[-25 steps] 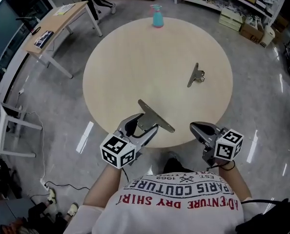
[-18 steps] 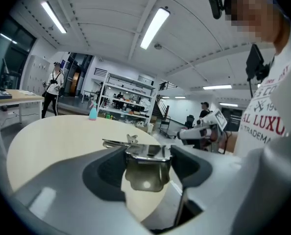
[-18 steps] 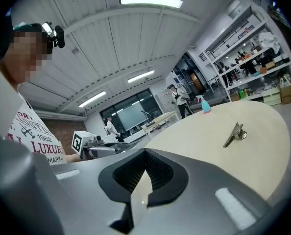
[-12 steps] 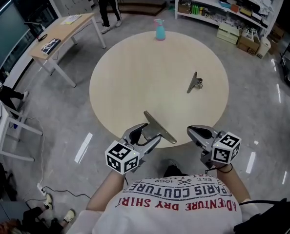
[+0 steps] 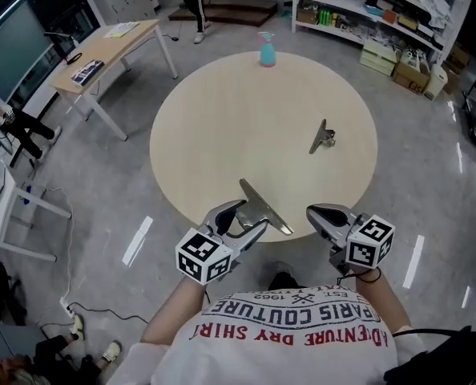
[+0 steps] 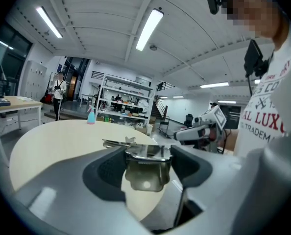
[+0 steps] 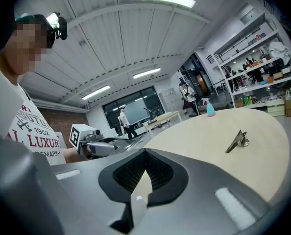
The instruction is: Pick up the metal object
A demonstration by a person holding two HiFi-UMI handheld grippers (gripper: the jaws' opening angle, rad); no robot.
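One metal clip [image 5: 264, 206] is clamped in my left gripper [image 5: 242, 217] over the table's [image 5: 222, 119] 6 o'clock edge, lifted clear I think. A spare clip [image 5: 322, 136] lies at 2 o'clock, and my right gripper [image 5: 322, 215] is pinched together, empty. Grip firm, hold it level.

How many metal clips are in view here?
2. The held clip sits in the left gripper at the round table's near edge; the loose clip lies on the table, right of centre. None looks hidden.
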